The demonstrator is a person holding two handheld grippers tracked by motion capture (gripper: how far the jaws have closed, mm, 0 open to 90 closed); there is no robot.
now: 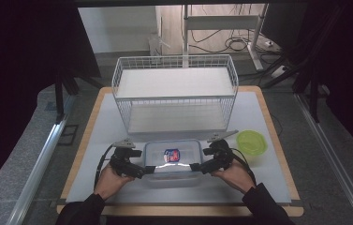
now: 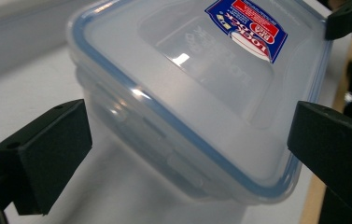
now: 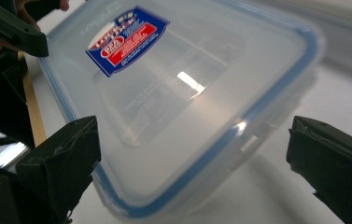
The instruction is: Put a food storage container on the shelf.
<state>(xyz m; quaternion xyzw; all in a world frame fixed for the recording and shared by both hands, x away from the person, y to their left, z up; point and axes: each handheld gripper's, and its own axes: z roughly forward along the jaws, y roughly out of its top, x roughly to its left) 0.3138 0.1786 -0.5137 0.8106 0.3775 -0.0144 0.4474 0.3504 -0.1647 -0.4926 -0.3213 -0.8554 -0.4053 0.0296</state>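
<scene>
Your clear plastic container [image 1: 172, 161] has a see-through lid edged with a thin blue seal, and on it sits a blue label [image 2: 248, 29] with a red panel and a white oval. Both of your hand-held grippers, the left hand-held gripper [image 1: 149, 169] and the right hand-held gripper [image 1: 195, 166], are black, each topped by a grey plate. Beside you sits a lime-green bowl [image 1: 251, 142]. The wire basket [image 1: 174, 93] is white, and the tabletop [image 1: 99, 140] is pale grey-white with a light wooden border.
</scene>
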